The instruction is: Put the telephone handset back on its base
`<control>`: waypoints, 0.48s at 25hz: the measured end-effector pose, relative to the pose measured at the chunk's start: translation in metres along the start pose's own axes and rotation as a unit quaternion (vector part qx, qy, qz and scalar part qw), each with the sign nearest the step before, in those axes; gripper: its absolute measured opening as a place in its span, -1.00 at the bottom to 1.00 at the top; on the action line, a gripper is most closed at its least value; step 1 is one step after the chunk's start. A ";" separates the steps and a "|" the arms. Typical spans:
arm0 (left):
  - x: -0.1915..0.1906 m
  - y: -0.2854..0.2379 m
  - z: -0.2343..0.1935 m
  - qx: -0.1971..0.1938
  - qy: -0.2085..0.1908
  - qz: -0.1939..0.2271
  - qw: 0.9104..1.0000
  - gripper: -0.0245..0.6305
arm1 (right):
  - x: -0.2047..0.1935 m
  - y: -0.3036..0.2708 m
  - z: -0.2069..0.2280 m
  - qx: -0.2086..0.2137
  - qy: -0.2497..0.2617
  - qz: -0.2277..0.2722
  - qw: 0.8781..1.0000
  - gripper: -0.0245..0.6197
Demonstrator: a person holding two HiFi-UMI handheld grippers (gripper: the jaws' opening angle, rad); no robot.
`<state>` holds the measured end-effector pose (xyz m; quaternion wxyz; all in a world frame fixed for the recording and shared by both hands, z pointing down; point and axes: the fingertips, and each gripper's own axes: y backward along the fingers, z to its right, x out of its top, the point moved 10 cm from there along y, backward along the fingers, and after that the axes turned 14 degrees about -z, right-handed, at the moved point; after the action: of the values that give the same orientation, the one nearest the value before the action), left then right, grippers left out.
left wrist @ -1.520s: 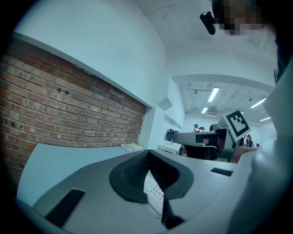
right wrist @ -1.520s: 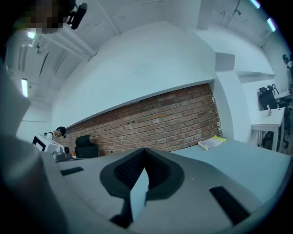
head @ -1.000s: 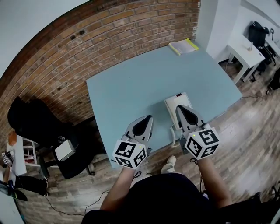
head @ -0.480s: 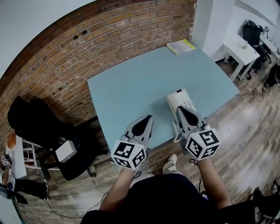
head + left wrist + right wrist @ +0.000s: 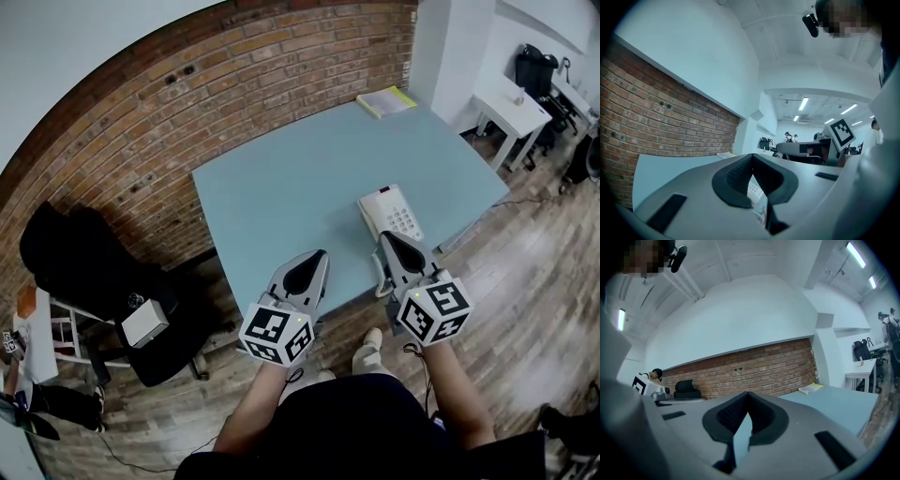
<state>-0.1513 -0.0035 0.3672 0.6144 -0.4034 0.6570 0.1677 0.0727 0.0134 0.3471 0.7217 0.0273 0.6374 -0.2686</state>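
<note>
The white telephone base (image 5: pixel 391 212) with its keypad lies on the light blue table (image 5: pixel 281 187), near the front right. A white curved piece (image 5: pixel 378 274), seemingly the handset, shows at the table's near edge, mostly hidden under my right gripper (image 5: pixel 387 237). That gripper is shut and empty, its tips just short of the base. My left gripper (image 5: pixel 322 254) hovers over the near edge to the left, also shut with nothing held. In the left gripper view the keypad (image 5: pixel 754 191) and a coiled cord (image 5: pixel 761 214) show below the jaws.
A yellow notepad (image 5: pixel 391 101) rests on the table's far right corner by the brick wall (image 5: pixel 187 103). A black chair (image 5: pixel 84 258) and a white box (image 5: pixel 143 324) stand at the left. A small white table (image 5: pixel 511 105) is at the right.
Both grippers have drawn back toward the person, staying shut. The telephone base, partly covered by the right gripper before, now lies fully in view beyond its tips.
</note>
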 end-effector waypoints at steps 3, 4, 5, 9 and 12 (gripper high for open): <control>-0.002 0.009 0.002 -0.002 -0.002 0.001 1.000 -0.90 | -0.003 0.005 -0.008 0.000 -0.001 0.002 1.000 -0.89; -0.003 0.011 0.002 -0.003 0.000 0.003 1.000 -0.90 | -0.004 0.006 -0.011 -0.001 0.000 0.002 1.000 -0.89; -0.003 0.014 0.002 -0.005 0.002 0.005 1.000 -0.90 | -0.006 0.008 -0.013 -0.001 0.001 0.002 1.000 -0.89; -0.007 0.024 0.003 -0.008 0.004 0.007 1.000 -0.90 | -0.009 0.012 -0.025 -0.003 0.002 0.002 1.000 -0.89; -0.011 0.031 0.005 -0.013 0.004 0.005 1.000 -0.90 | -0.013 0.016 -0.032 -0.006 0.001 0.001 1.000 -0.89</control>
<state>-0.1721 0.0229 0.3686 0.6053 -0.4088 0.6596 0.1775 0.0500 0.0437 0.3482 0.7211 0.0240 0.6399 -0.2647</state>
